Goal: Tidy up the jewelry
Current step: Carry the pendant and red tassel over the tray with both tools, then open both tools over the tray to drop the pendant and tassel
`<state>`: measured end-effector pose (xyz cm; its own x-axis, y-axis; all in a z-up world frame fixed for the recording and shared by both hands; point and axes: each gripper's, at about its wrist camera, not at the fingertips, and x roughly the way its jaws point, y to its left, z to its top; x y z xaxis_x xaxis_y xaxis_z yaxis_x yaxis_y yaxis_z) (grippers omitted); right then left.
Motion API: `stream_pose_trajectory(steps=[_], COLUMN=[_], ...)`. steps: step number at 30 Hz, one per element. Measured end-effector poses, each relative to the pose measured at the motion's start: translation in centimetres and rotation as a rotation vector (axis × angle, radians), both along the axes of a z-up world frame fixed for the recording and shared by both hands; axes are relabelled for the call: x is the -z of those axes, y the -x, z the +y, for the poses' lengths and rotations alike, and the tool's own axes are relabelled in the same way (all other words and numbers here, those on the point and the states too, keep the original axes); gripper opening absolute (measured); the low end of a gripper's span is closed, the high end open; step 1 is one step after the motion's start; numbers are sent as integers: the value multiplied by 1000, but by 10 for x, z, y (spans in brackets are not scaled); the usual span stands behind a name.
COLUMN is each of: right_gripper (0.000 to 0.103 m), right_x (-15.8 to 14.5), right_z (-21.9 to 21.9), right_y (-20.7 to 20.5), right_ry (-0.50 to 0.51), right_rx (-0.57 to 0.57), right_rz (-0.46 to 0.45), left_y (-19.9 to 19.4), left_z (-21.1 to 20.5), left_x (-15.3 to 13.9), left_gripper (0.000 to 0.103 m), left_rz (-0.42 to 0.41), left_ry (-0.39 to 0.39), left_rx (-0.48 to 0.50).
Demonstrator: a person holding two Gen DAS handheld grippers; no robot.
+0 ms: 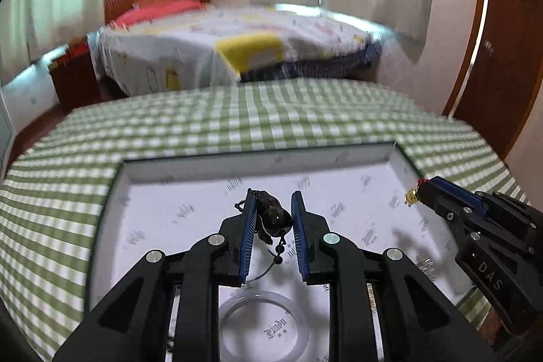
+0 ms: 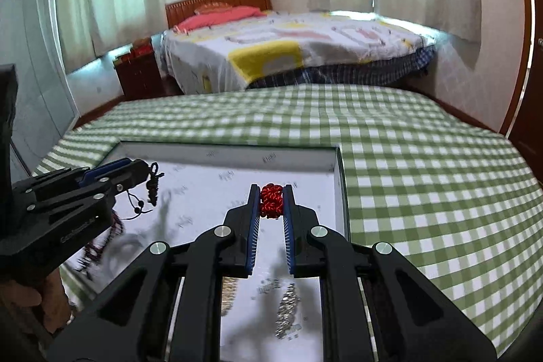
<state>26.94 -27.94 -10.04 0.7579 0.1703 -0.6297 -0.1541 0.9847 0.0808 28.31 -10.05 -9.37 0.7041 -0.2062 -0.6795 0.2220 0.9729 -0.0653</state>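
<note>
A shallow white-lined box [image 1: 203, 170] lies on the green checked table. My left gripper [image 1: 273, 209] is shut on a black pendant [image 1: 273, 216] with a beaded cord, held above the box; it also shows in the right wrist view [image 2: 153, 184]. My right gripper [image 2: 271, 201] is shut on a red knotted cord ornament [image 2: 270, 201] above the box's right part; a small gold charm [image 1: 411, 195] shows at its tip in the left wrist view. A clear bangle [image 1: 266, 324], a silver chain [image 2: 288, 307] and a dark red beaded strand [image 2: 101, 243] lie in the box.
The green checked tablecloth [image 2: 424, 175] spreads right of and beyond the box [image 2: 341, 185]. A bed [image 2: 288, 50] with a patterned cover stands behind the table. A wooden door [image 1: 499, 56] is at the right.
</note>
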Motion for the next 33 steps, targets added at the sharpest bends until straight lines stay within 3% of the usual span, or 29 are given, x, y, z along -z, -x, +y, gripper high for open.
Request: stream_pose_trajectory(steps=[5,11,13,16,23,33], right_gripper=[14,15,16,31,32,32], right_x=[17,25,27,30,21,-20], right_z=[-4,-4,-4,-4,-8,4], right_y=[-12,-17,-17,-16,-9,12], right_ry=[-7,-12,-14,-10,-11,-18], right_rx=[12,1,-4,-3,8,-7], right_rz=[74,141,155,164,144,50], left_y=[-17,-19,-19,-17,-12,19], left_z=[-7,-11,-12,-12,-7,16], left_x=[20,23,25,28,21,-26], left_gripper=[22,24,33,46,54,62], left_rz=[95,144,159,174,150,-15], left_ry=[-22,-35,-30,-27,-10,36], left_rx=[-2,-1,-4,-8,-14,-30])
